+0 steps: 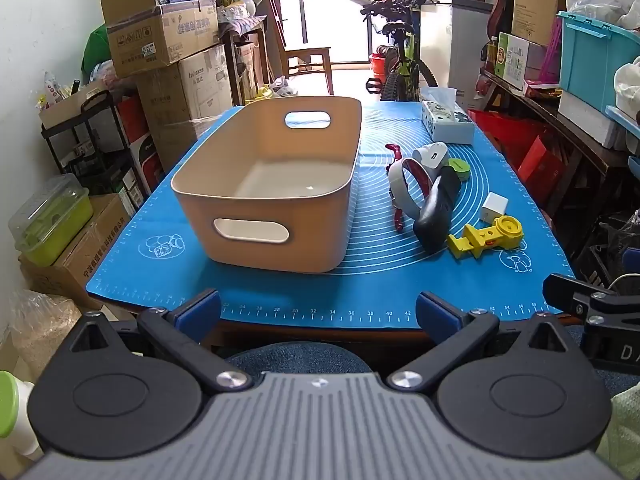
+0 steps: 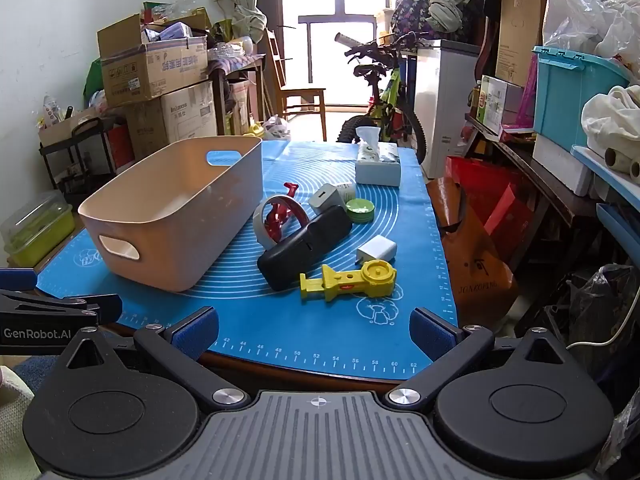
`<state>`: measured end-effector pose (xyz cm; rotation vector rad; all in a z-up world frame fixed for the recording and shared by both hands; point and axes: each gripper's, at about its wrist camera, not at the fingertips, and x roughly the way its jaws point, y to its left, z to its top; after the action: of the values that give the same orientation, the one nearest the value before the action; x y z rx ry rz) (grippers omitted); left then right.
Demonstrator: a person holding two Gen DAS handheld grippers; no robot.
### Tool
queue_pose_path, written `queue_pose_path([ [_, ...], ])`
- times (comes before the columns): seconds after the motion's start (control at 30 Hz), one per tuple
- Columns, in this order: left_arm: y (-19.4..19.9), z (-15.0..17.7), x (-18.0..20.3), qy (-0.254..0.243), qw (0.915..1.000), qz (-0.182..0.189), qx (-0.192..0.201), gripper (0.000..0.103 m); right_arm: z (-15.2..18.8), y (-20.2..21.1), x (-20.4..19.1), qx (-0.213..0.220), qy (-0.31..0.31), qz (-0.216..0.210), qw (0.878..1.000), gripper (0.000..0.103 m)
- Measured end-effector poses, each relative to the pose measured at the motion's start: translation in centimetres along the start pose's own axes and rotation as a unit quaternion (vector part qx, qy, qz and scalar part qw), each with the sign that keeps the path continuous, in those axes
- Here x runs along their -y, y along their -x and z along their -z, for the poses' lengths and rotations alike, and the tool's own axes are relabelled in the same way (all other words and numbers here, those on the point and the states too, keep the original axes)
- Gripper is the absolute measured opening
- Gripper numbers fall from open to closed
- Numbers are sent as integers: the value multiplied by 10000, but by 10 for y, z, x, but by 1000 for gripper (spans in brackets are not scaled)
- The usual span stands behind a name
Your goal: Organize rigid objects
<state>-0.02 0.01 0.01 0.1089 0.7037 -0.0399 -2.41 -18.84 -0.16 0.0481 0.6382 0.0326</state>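
Hovering at the near edge of the table, the left gripper (image 1: 318, 312) has its blue-padded fingers (image 1: 198, 310) spread wide with nothing between them; it tilts downward toward the blue baking mat (image 1: 280, 300). Ahead of it, well apart from the fingertips, stands the beige bin (image 1: 256, 236), upright with a handle slot facing the camera and nothing visible inside it.

To the right, the right gripper (image 2: 314, 330) is likewise fully spread and holds nothing, angled down over the mat's near edge. Closest to its fingers lies the yellow plastic tool (image 2: 348, 280), on its side, a little beyond the gap between the pads. Just behind it sits the white charger cube (image 2: 376, 250), and to the tool's left the black glasses case (image 2: 304, 246) lies diagonally, its far end leaning against the grey tape roll (image 2: 264, 220) with the red clamp (image 2: 280, 216) through it. Farther back are a grey adapter (image 2: 326, 198), a green round tin (image 2: 360, 208) and a tissue box (image 2: 378, 162).

Each gripper's body shows at the edge of the other's view.
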Motion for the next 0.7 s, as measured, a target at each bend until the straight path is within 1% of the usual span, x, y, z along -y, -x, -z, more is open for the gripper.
queue_pose_path([
  [0.13,-1,0,0,-24,10000,-16,-51,102,0,0,0,-14,-4,0,10000,101],
  [0.7,0,0,0,-21,10000,-16,-23,102,0,0,0,-6,4,3,10000,101],
])
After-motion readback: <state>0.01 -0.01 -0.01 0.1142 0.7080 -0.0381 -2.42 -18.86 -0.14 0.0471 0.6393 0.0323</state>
